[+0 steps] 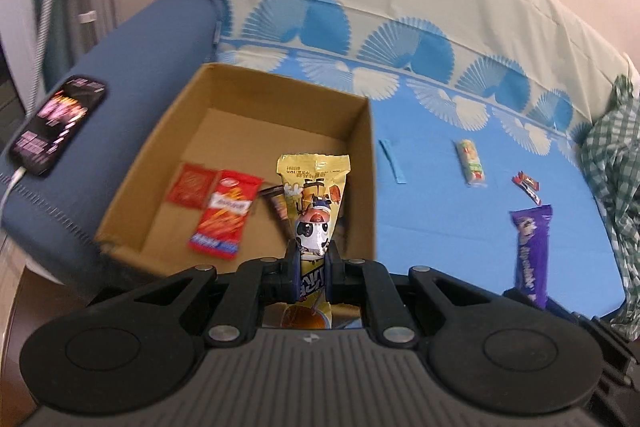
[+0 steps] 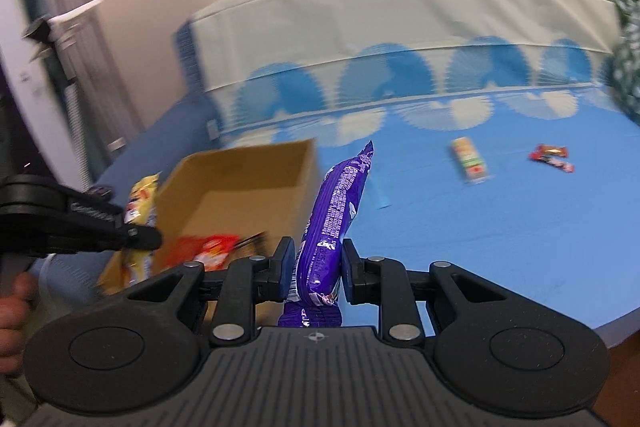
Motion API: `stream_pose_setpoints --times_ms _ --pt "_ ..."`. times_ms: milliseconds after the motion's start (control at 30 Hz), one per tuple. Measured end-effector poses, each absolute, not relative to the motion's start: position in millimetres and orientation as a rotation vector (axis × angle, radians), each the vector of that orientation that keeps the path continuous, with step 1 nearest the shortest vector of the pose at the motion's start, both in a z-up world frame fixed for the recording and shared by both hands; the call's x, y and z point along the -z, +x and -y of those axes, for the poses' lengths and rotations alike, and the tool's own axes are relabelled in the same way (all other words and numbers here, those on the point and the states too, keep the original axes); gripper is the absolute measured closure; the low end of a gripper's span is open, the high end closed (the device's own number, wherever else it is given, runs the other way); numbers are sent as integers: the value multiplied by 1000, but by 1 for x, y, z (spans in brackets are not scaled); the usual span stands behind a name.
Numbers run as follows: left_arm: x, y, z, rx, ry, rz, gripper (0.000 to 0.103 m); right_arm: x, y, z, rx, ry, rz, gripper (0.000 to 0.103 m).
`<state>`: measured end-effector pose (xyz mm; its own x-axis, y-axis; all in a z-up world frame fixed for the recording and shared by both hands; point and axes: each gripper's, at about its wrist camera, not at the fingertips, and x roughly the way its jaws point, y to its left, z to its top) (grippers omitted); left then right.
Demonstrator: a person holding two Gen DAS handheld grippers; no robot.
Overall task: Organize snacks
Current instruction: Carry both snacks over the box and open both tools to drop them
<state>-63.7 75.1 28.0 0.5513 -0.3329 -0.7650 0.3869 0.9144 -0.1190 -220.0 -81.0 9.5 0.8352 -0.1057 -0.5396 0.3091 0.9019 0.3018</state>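
Observation:
My left gripper (image 1: 311, 269) is shut on a yellow snack packet (image 1: 314, 203) and holds it upright over the near edge of an open cardboard box (image 1: 256, 95). In the box lie a red snack bag (image 1: 224, 215), a flat red packet (image 1: 190, 189) and a dark wrapper (image 1: 276, 205). My right gripper (image 2: 314, 269) is shut on a purple snack bar (image 2: 336, 211), held upright to the right of the box (image 2: 248, 171); the bar also shows in the left wrist view (image 1: 532, 255). A green-and-white snack (image 1: 472, 163) (image 2: 470, 161) and a small red candy (image 1: 528, 187) (image 2: 552, 157) lie on the blue cloth.
The box stands on a sofa covered with a blue fan-print cloth (image 1: 440, 227). A phone (image 1: 60, 125) on a cable lies on the blue armrest at left. A green checked cloth (image 1: 616, 179) is bunched at the right. A blue strip (image 1: 392, 161) lies beside the box.

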Motion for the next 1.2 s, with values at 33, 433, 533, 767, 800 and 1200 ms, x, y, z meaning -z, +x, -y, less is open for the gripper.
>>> stream_pose_setpoints --times_ms 33,433,533,767,800,1200 --pt "-30 -68 -86 421 53 -887 91 -13 -223 71 206 372 -539 77" --pt "-53 -122 -140 440 -24 -787 91 -42 -258 18 164 283 -475 77" --pt "-52 -131 -146 443 -25 -784 91 -46 -265 15 165 278 -460 77" --pt "-56 -137 -153 443 -40 -766 91 -49 -269 11 160 250 -444 77" --pt "-56 -138 -153 443 -42 -763 91 -49 -268 10 159 248 -446 77" --pt "-45 -121 -162 430 -68 -808 91 -43 -251 10 142 234 -509 77"
